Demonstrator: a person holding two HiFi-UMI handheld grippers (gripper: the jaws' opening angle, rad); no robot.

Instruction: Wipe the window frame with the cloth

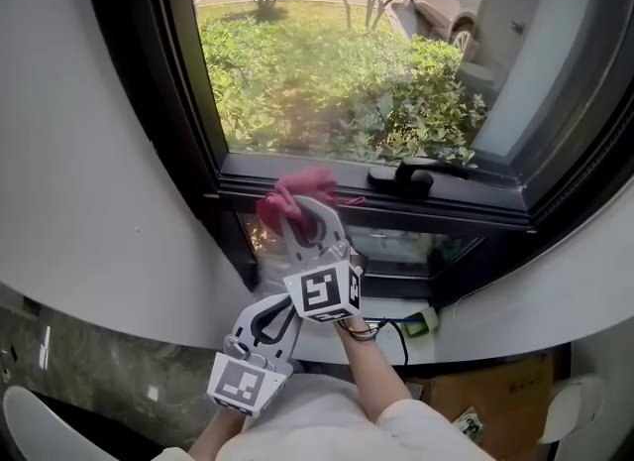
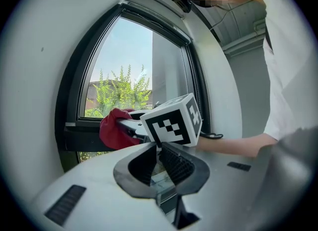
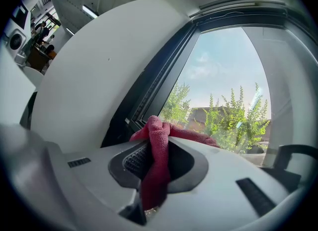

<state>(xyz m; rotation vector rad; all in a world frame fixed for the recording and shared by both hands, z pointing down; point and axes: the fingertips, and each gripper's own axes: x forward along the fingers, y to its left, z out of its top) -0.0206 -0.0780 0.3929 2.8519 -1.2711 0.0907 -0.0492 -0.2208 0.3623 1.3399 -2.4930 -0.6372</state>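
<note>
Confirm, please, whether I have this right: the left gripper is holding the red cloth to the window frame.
Not the left: the right gripper is holding the red cloth to the window frame. The right gripper view shows the cloth between its jaws.

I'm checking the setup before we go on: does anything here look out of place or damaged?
Nothing stands out. The right gripper is shut on the red cloth, held at the lower rail of the window frame. The left gripper hangs lower, shut, with nothing between its fingers. No spill or damage shows.
</note>
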